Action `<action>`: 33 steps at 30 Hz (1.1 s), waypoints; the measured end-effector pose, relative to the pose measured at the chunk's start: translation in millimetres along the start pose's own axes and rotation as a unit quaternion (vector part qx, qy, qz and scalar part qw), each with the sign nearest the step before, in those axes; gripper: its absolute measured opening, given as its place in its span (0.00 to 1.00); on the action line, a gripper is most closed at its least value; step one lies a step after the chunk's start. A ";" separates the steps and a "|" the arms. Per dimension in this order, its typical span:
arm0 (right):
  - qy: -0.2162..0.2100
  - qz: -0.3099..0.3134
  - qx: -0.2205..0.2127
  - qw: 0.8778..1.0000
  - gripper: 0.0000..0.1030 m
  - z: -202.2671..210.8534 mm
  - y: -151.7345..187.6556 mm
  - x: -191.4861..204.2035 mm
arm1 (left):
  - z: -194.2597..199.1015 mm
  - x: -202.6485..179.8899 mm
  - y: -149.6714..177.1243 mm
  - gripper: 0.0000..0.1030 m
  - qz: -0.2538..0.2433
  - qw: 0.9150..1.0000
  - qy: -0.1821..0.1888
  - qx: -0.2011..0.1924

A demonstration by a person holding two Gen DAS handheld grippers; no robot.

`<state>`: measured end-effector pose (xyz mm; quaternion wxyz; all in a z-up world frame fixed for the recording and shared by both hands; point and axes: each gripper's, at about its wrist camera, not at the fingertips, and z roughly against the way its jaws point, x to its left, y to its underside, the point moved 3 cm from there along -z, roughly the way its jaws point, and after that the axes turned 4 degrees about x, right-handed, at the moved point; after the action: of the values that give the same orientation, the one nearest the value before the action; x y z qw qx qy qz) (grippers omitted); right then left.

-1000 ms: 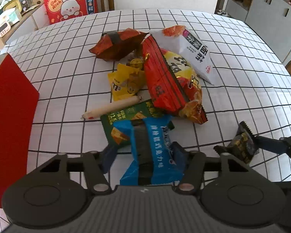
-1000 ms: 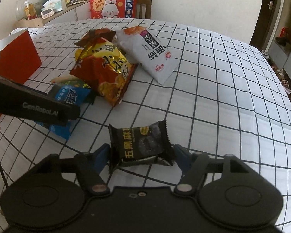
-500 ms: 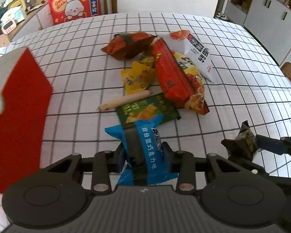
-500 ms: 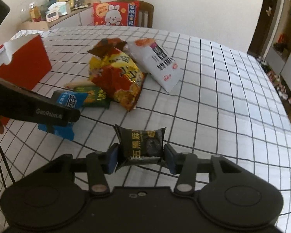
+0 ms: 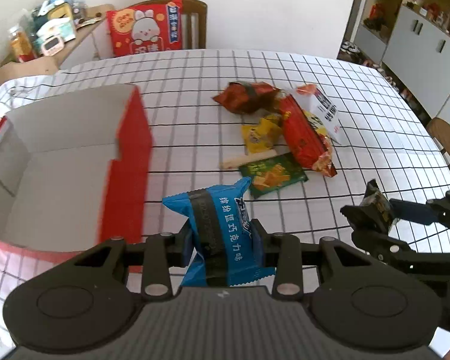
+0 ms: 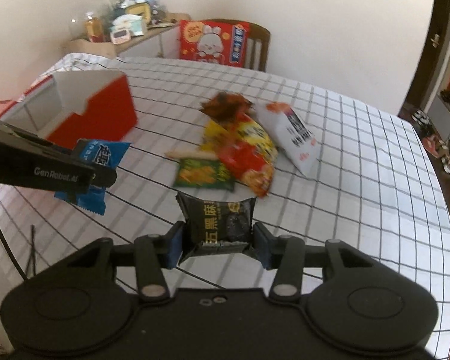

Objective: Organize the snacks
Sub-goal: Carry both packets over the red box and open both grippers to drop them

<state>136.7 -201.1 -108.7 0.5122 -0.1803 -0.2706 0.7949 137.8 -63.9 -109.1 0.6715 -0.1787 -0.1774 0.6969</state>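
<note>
Blue snack packet point(image 5: 222, 234): held off the tablecloth, pinched across its middle by the left gripper point(image 5: 222, 240); both crimped ends stick out free above and below the pads.

Black snack packet point(image 6: 220, 222): likewise held up, clamped at its lower half by the right gripper point(image 6: 219, 240), top edge standing clear.

Red box point(image 5: 75, 162): open, white inside, nothing visible in it; ahead and to the left of the left gripper, well apart from the right one.

Risks, as I judge them:
- Slippery, puffy wrappers held only by a narrow pinch; a quick swing could let either packet slide out short of the box.
- The blue packet's hanging end could catch on the near red wall of the box if carried in too low.
- Both tools heading for one opening may bump each other; the right gripper is just beside the left's right side.

Tools: both sets of jaws stand partly closed, set to packet width, pads pressing the wrappers in from each side.

Remaining pile point(image 5: 285, 138): orange, yellow, red, white and green packs plus a stick, ahead and right of the left gripper, on the checked tablecloth point(image 5: 195, 78).
</note>
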 end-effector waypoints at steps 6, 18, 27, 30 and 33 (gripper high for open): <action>-0.024 0.013 -0.014 1.000 0.46 9.3 -21.0 33.1 | 26.2 35.0 4.3 0.36 0.016 1.000 -0.009 -0.006; -0.059 0.077 -0.041 0.994 0.46 7.9 -67.7 115.9 | 60.6 111.1 4.3 0.36 0.053 0.998 -0.032 -0.029; -0.075 0.105 -0.042 0.991 0.46 -10.4 -97.3 173.6 | 66.5 172.7 -1.5 0.36 0.083 0.994 -0.058 -0.031; -0.077 0.111 -0.036 0.990 0.46 -20.1 -104.3 189.4 | 65.5 195.2 -4.3 0.36 0.092 0.993 -0.066 -0.029; -0.079 0.119 -0.032 0.989 0.47 -30.4 -111.9 204.9 | 61.3 216.3 -8.7 0.36 0.098 0.992 -0.079 -0.026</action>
<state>149.9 30.0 -65.8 0.3849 -0.1643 -0.3123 0.8528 108.2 152.1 -53.7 0.5792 -0.1567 -0.2299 0.7662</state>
